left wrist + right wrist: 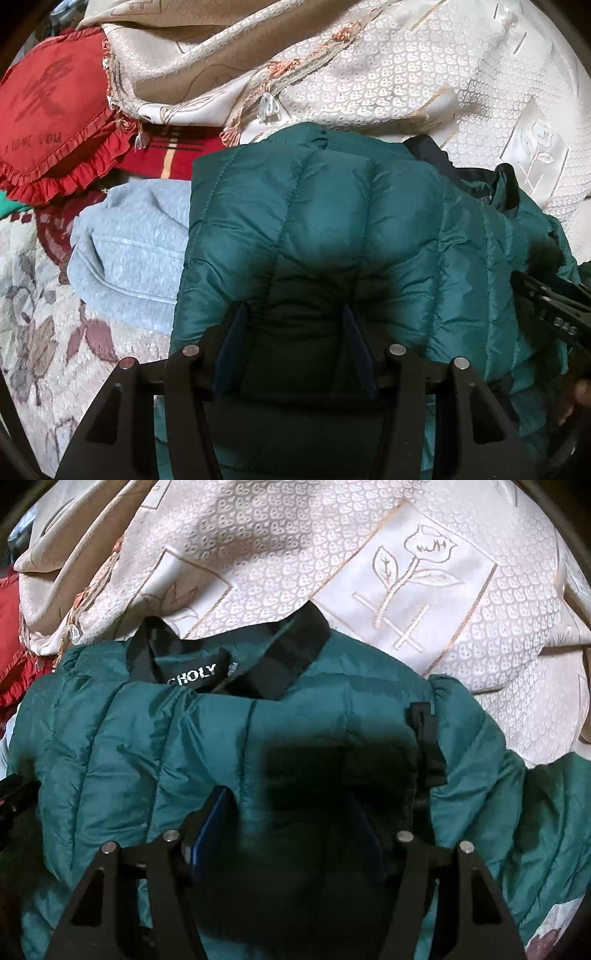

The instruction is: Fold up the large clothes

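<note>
Left wrist: left claw (293, 343) sits partly open over the jacket (332, 229), pads straddling a puffy quilted panel; can't tell if they press it, looks like resting on top, not a firm pinch. The jacket fills centre to 3 o'clock, lying on the bed. Blue garment (125, 251) at 9 o'clock, just beside and partly under it. Red pillow (55, 110) at 10 o'clock, cream cover (369, 85) from 12 to 2. Right claw (554, 302) enters at 3 o'clock, low over the same jacket. Right wrist: right claw (291, 823) stands wide, nothing pinched, teal fabric bulging between the pads. Collar (236, 650) with its label at 12 o'clock, black strap (428, 746) at 2 o'clock. My read: the jacket is already bundled to a rough fold, collar on top, and this is the pressing or regrip stage. Next move needs both claws to bite fabric edges, not the puffy middle, since the slick shell will likely slip; then flatten or do one more fold toward the collar.
</note>
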{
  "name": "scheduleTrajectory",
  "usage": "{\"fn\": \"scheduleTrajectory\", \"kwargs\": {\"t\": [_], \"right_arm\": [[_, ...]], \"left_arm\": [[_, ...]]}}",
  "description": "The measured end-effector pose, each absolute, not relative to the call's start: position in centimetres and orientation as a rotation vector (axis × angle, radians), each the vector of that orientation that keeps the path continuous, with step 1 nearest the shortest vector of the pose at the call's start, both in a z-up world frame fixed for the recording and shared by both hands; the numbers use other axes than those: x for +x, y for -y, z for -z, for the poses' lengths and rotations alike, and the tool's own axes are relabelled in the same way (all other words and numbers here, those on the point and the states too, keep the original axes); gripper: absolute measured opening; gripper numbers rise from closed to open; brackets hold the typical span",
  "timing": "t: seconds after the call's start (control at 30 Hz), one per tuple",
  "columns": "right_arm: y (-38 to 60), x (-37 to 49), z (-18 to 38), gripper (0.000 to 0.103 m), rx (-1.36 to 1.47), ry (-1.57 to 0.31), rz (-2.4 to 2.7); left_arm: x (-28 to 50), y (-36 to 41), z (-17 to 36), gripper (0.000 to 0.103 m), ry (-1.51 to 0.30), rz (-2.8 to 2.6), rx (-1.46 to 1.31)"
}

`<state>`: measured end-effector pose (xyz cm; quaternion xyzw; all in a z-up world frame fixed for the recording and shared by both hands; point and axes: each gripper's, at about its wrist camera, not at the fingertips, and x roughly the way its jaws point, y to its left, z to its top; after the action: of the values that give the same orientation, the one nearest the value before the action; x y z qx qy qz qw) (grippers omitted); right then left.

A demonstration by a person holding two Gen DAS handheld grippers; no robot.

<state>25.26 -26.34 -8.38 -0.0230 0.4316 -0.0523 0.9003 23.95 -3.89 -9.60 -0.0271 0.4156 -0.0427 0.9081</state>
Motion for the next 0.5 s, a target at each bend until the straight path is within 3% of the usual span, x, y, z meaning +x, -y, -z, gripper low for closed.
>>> {"fn": "scheduleTrajectory", "kwargs": {"t": [0.27, 0.5], "right_arm": [[28.7, 20.3, 5.8, 0.069, 0.088, -0.887, 0.064], [30.2, 19.6, 9.2, 0.069, 0.047, -0.986, 0.092]], "left_arm": [[24.0, 4.1, 9.9, 0.036, -0.853, 0.082, -0.049], [23.2, 4.0, 9.1, 0.036, -0.846, 0.080, -0.047]]}}
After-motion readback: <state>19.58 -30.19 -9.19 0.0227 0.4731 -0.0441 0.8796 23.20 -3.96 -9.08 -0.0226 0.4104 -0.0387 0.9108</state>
